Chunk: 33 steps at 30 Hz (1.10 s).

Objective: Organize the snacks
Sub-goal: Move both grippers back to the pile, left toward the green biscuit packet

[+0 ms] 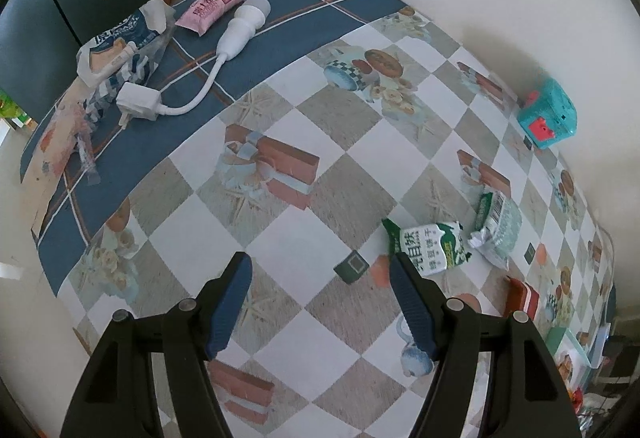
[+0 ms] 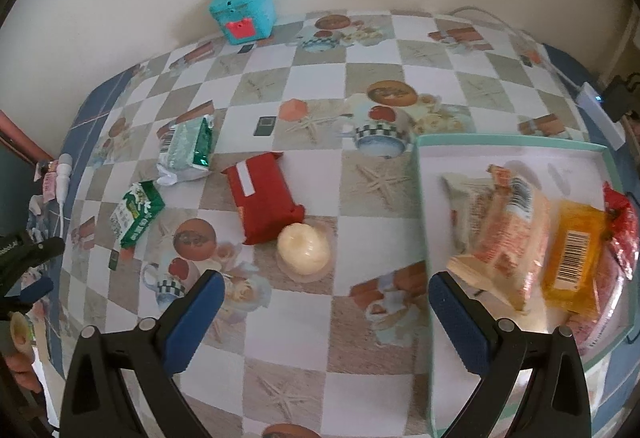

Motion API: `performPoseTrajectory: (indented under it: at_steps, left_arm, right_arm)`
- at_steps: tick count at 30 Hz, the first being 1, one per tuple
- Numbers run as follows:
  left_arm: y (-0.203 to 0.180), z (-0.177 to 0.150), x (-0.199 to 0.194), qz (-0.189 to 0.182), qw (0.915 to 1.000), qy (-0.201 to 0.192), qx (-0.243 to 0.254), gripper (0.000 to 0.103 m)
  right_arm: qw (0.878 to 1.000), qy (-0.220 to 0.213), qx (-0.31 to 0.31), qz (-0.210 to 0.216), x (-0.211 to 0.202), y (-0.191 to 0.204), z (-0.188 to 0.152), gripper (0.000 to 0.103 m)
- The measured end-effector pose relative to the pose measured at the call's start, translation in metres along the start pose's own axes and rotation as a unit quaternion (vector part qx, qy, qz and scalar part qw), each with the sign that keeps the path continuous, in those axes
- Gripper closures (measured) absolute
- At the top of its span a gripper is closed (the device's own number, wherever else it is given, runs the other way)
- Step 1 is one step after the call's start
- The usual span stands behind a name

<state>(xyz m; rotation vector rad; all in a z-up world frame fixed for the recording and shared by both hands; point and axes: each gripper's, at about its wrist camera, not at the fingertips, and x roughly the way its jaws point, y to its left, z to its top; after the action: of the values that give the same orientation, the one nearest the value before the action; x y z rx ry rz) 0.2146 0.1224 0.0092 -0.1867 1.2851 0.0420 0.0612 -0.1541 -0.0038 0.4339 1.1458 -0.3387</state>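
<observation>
Both cameras are looking steeply down along their own gripper fingers onto the desk [image 1: 320, 173] from fairly close above. The left view is facing the wall corner and the desk's blue edge. The right view is facing the back wall and the tray [image 2: 516, 147]. Both are taking in the teal box [image 1: 548, 117] [image 2: 244, 11] and two green packets [image 1: 430, 250] [image 2: 138, 213].

- The left gripper [image 1: 320, 274] fills the bottom of its own wrist view: two matte black, wedge-shaped arms with triangular recesses.
- Its fingers [image 1: 230, 304] carry dark blue ribbed pads.
- Round silver pivot pins sit on each arm, two a side.
- The right gripper [image 2: 326, 296] has the same black build, with blue pads and silver pins.
- At the right view's left edge, the other gripper's black body bears small white lettering, too small to read.
</observation>
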Motion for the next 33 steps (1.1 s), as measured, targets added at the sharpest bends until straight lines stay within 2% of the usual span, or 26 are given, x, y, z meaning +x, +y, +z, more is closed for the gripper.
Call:
performPoseTrajectory:
  at_steps: [7,16,24,33]
  left_arm:
    - [-0.014,0.012,0.015,-0.016,0.9998,0.006,0.013,0.031]
    - [-0.055,0.011,0.053,-0.069,0.9957,0.043,0.043,0.031]
    - [-0.08,0.008,0.075,-0.071,0.9939,0.06,0.06,0.031]
    - [-0.092,0.01,0.086,-0.064,0.994,0.059,0.067,0.031]
  right_arm:
    - [1.0,0.006,-0.004,0.007,0.015,0.011,0.014,0.0]
    - [1.0,0.016,-0.012,0.01,0.039,0.019,0.029,0.0]
    - [1.0,0.013,-0.018,0.009,0.058,0.026,0.039,0.0]
    - [0.999,0.018,-0.043,-0.007,0.077,0.037,0.039,0.0]
